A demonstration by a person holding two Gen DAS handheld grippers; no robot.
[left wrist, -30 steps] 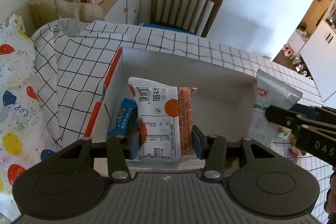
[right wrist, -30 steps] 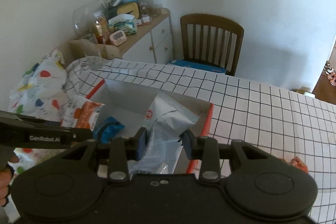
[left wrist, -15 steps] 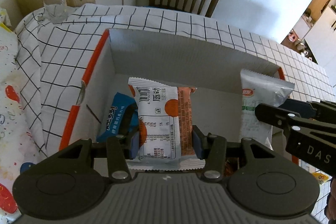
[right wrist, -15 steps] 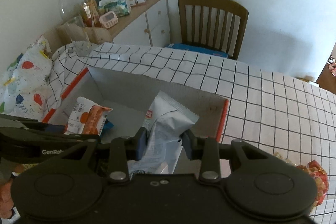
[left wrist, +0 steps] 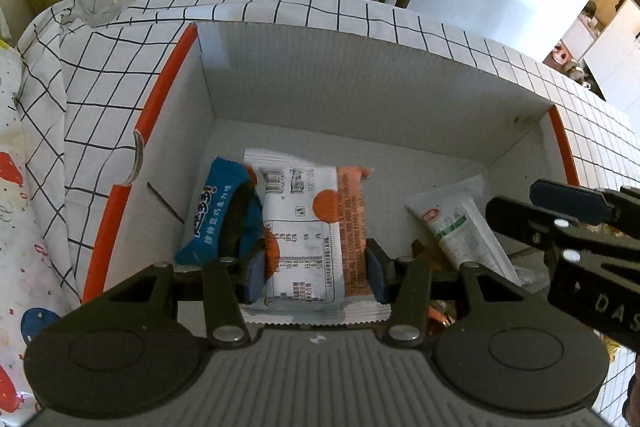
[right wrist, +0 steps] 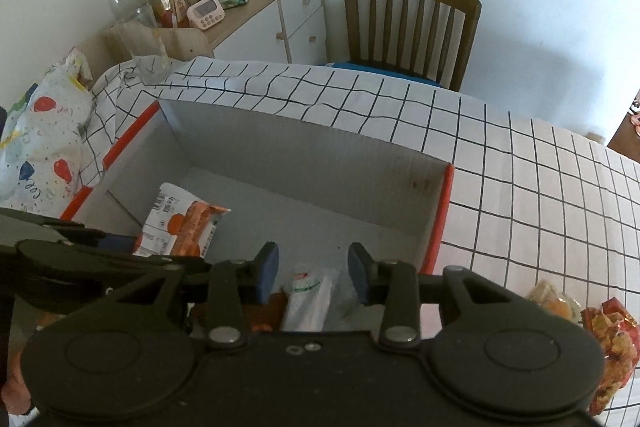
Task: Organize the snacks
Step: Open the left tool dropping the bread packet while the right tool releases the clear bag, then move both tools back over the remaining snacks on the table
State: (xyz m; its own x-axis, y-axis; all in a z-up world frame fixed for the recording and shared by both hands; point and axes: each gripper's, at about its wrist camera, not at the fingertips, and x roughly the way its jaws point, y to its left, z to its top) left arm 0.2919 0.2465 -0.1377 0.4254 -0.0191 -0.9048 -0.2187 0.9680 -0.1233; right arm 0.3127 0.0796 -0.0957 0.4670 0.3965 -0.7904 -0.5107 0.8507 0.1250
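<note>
Left gripper (left wrist: pixel 316 269) fingers pinching orange-white snack packet (left wrist: pixel 310 227) low inside box (left wrist: pixel 360 95), right gripper (right wrist: pixel 313 273) fingers spread above white pouch (right wrist: pixel 308 297), far half of box floor bare, blue packet (left wrist: pixel 224 211) against left wall.

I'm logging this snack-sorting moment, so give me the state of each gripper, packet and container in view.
left gripper: shut on the white-and-orange packet, held inside the box.
right gripper: open, above the green-and-white packet.
green-and-white packet: lying loose in the box.
blue packet: lying in the box, beside the held packet.
cardboard box: open-topped, on the checked tablecloth.
red snack bag: outside the box, on the tablecloth.
</note>
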